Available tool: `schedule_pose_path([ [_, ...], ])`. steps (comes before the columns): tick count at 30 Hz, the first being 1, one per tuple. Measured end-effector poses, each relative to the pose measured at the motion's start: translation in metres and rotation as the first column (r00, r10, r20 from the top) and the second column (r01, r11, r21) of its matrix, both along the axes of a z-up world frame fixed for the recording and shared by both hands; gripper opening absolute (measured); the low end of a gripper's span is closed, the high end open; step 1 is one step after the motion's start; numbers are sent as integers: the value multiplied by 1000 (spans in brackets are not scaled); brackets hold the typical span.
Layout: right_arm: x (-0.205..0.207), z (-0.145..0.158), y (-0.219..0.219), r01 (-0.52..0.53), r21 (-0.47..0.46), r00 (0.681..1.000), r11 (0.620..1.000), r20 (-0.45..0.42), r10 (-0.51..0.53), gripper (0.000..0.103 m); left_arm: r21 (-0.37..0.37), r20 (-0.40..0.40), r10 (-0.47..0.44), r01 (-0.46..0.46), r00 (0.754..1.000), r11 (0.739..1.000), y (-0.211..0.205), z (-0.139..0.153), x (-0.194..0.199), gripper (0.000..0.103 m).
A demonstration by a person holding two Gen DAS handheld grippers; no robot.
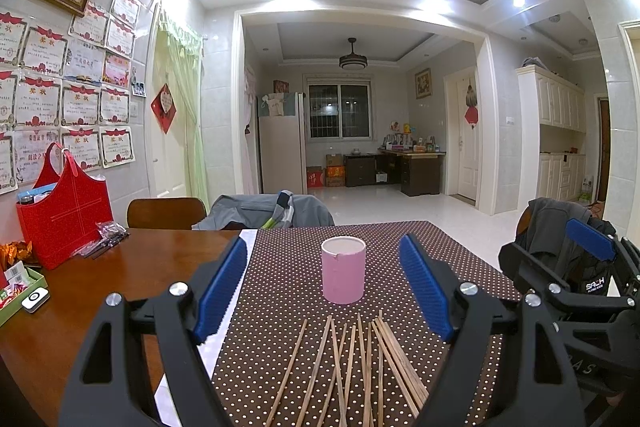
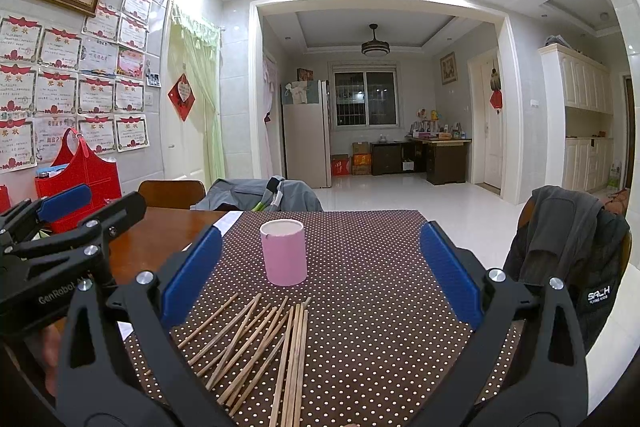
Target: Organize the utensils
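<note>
A pink cylindrical cup (image 1: 343, 269) stands upright on the brown polka-dot cloth (image 1: 288, 291); it also shows in the right wrist view (image 2: 283, 251). Several wooden chopsticks (image 1: 352, 367) lie loose on the cloth in front of the cup, also seen in the right wrist view (image 2: 260, 343). My left gripper (image 1: 324, 283) is open and empty, above the chopsticks with the cup between its blue pads. My right gripper (image 2: 320, 275) is open and empty, above the cloth, with the chopsticks low between its fingers. Each gripper appears at the edge of the other's view.
A red bag (image 1: 66, 215) and small packets stand on the bare wooden table (image 1: 120, 275) at left. Chairs draped with grey jackets (image 1: 264, 213) stand at the far side and at right (image 2: 568, 239). The cloth's right edge meets the table edge.
</note>
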State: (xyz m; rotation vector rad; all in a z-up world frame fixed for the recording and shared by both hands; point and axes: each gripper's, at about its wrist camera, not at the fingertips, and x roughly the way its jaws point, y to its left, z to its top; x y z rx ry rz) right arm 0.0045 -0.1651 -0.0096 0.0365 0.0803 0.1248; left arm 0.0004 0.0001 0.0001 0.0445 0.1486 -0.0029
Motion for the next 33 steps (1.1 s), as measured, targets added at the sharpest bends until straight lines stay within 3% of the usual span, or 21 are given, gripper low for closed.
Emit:
schedule_pose_path([
  [33, 12, -11, 6, 14, 10, 998, 1000, -61, -13, 97, -8, -33, -22, 22, 999, 1000, -2, -16, 23, 77],
])
